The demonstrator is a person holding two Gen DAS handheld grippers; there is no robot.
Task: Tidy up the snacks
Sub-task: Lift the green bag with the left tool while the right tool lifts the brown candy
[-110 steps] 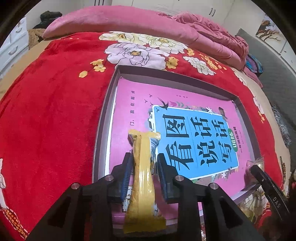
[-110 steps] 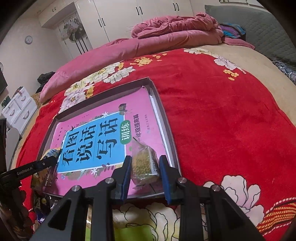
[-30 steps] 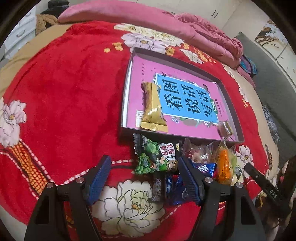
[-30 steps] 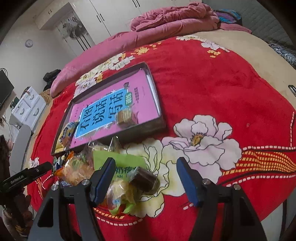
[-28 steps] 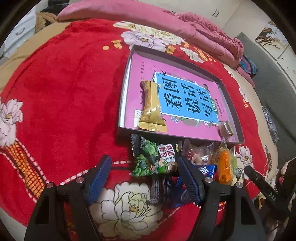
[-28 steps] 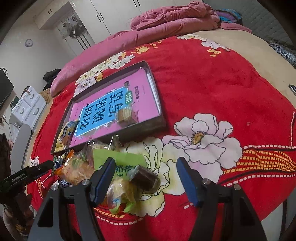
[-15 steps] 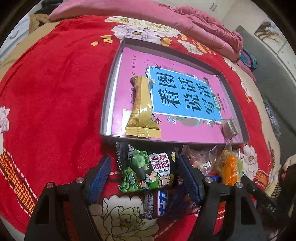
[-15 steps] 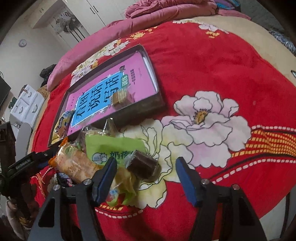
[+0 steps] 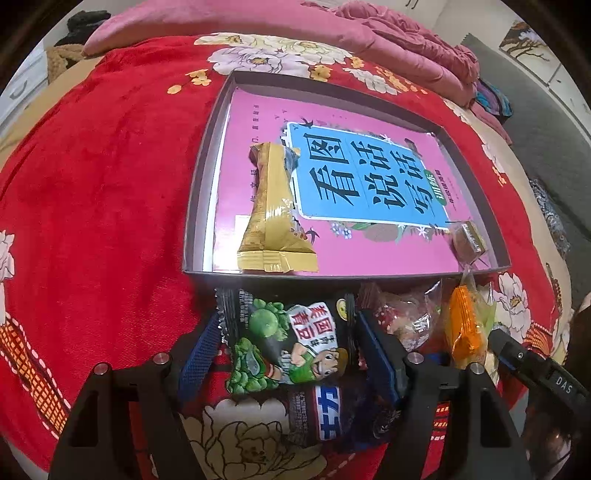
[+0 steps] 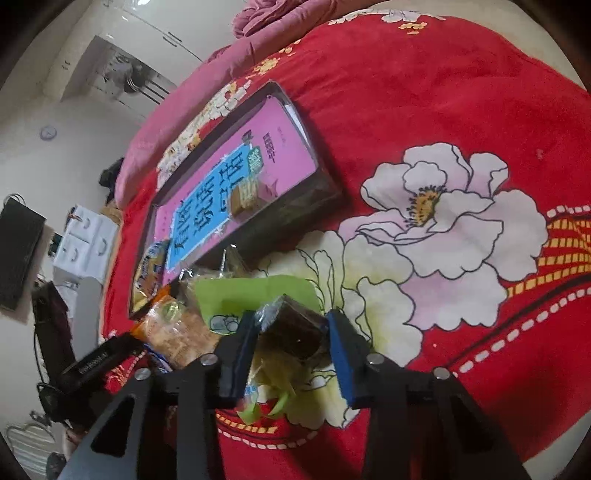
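Note:
A grey tray with a pink book in it lies on the red bed cover. In it lie a yellow snack bar and a small brown wrapped square. In front of the tray is a heap of snacks. My left gripper has its jaws around a black-and-green pea packet, pads at both edges. My right gripper has its jaws closed against a dark brown wrapped cake over a green packet. The tray shows in the right wrist view.
The heap also holds an orange packet, a clear candy bag, a dark bar with white letters and a cracker pack. A pink quilt lies at the bed's far side. White drawers stand beyond.
Both grippers have moved down onto the heap and narrowed: the left around the pea packet, the right around the brown cake. Earlier they left the yellow bar and brown square in the tray.

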